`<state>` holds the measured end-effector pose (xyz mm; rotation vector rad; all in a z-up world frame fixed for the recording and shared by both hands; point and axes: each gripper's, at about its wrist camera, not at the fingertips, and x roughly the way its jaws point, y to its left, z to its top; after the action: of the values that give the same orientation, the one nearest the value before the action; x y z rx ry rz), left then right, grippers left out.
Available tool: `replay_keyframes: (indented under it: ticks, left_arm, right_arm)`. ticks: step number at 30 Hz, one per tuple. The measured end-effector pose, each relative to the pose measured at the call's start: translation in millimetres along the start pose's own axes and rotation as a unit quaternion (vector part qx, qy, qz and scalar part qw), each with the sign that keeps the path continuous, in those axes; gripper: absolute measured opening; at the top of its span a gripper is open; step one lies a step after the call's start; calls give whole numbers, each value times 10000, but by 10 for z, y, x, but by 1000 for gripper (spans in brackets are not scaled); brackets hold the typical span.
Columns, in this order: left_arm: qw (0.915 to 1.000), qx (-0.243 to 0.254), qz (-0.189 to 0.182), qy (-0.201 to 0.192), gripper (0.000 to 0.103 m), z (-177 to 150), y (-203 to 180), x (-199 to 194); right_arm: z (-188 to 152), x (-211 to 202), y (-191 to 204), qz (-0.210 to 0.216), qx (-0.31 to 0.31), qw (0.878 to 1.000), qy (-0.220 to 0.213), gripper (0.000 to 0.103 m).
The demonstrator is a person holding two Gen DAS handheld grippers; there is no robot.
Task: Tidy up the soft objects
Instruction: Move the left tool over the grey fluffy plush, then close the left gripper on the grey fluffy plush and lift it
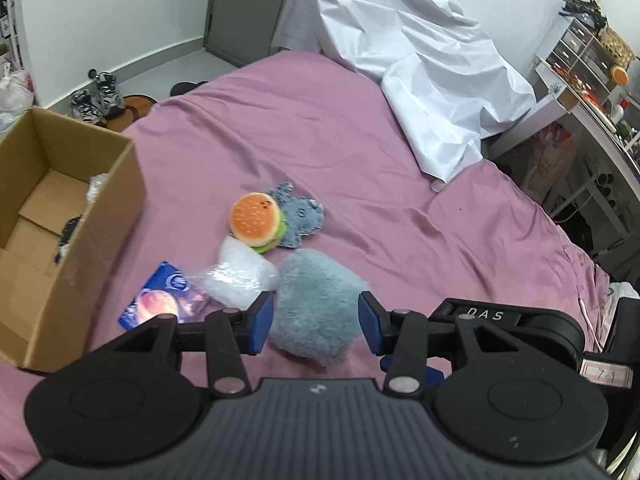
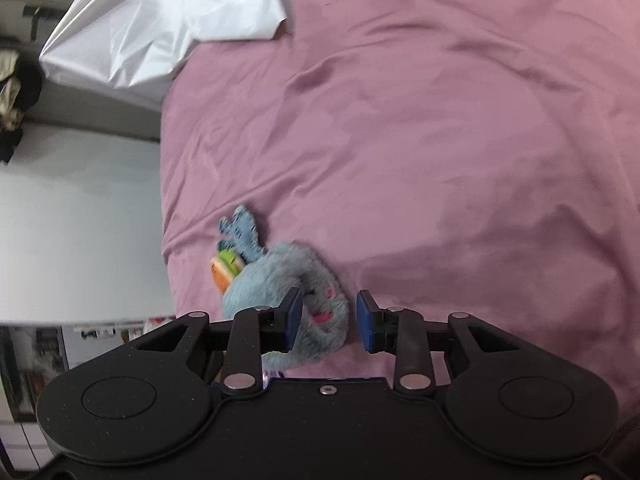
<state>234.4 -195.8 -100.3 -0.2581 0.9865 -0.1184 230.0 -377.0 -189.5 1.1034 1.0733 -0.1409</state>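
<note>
A fluffy grey-blue plush (image 1: pixel 314 304) lies on the pink bedsheet (image 1: pixel 360 152). My left gripper (image 1: pixel 316 322) is open, its blue pads on either side of the plush. Beyond it lie a burger plush (image 1: pixel 256 220), a blue knitted toy (image 1: pixel 298 216), a clear bubble-wrap bag (image 1: pixel 240 276) and a blue printed packet (image 1: pixel 160 300). In the right wrist view my right gripper (image 2: pixel 328 318) is open over the same grey plush (image 2: pixel 288 284), which shows pink paw marks; the burger plush (image 2: pixel 226 270) and knitted toy (image 2: pixel 242 232) lie behind it.
An open cardboard box (image 1: pixel 68 216) stands on the bed at left with some items inside. A white sheet (image 1: pixel 424 64) is heaped at the far side of the bed. Shoes (image 1: pixel 96 96) lie on the floor. A cluttered shelf (image 1: pixel 592 64) stands at right.
</note>
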Motion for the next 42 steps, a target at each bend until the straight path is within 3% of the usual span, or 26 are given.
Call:
replay_keyframes:
  ticks: [8, 24, 28, 38, 40, 42]
  left_arm:
    - [9995, 48, -29, 313, 46, -12, -78, 310]
    - [9996, 38, 10, 296, 59, 112, 97, 530]
    - [9992, -12, 206, 338, 59, 119, 149, 614]
    - [9973, -637, 23, 365, 46, 136, 388, 571]
    - [9966, -735, -32, 379, 45, 148, 425, 544]
    - [9958, -817, -100, 404, 45, 152, 456, 519]
  right_arm:
    - [71, 38, -76, -153, 209, 9995, -175, 36]
    - [57, 228, 14, -158, 166, 9997, 32, 42]
    - [45, 278, 15, -100, 191, 9997, 125, 42]
    - [-4, 458, 147, 264, 209, 9984, 456, 42]
    - [-7, 458, 159, 320, 216, 9982, 458, 37]
    - [-9, 431, 189, 501, 128, 9978, 426, 21]
